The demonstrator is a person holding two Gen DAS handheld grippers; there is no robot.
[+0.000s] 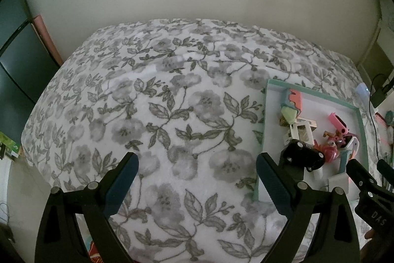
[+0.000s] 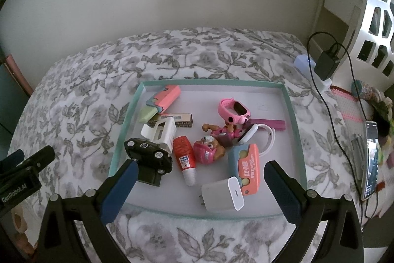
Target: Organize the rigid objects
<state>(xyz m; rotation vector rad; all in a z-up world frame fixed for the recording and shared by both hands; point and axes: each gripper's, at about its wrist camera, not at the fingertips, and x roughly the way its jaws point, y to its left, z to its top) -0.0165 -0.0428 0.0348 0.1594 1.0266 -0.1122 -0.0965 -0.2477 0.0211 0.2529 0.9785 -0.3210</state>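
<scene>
Right wrist view takes in the floral bedspread (image 2: 81, 95) across the middle of the frame, and on it, at centre, a shallow tray (image 2: 293, 115) with a teal rim and a white floor. All the small rigid things lie inside that tray. At its lower centre sits a white charger block (image 2: 220, 194), touching a blue-and-orange case (image 2: 246, 166) just above it. On the tray's left side a black toy car (image 2: 149, 154) rests against a white clip-like holder (image 2: 160, 131); beside the car stands a red tube (image 2: 184, 155) with a white cap, then a pink dog figure (image 2: 209, 149). Farther up are a pink watch (image 2: 234, 110) and, in the tray's upper left corner, a coral-coloured eraser-like block (image 2: 167, 95). The right gripper (image 2: 199, 166) hovers over the tray's near edge with its 2 blue-padded fingers wide apart — nothing between them.

Left wrist view shows the same bedspread filling most of the frame, the tray at the right edge. The left gripper (image 1: 197, 158) hangs above bare fabric at lower centre, its 2 fingers also spread apart and empty — its right finger overlaps the tray's near corner in the picture.
</scene>
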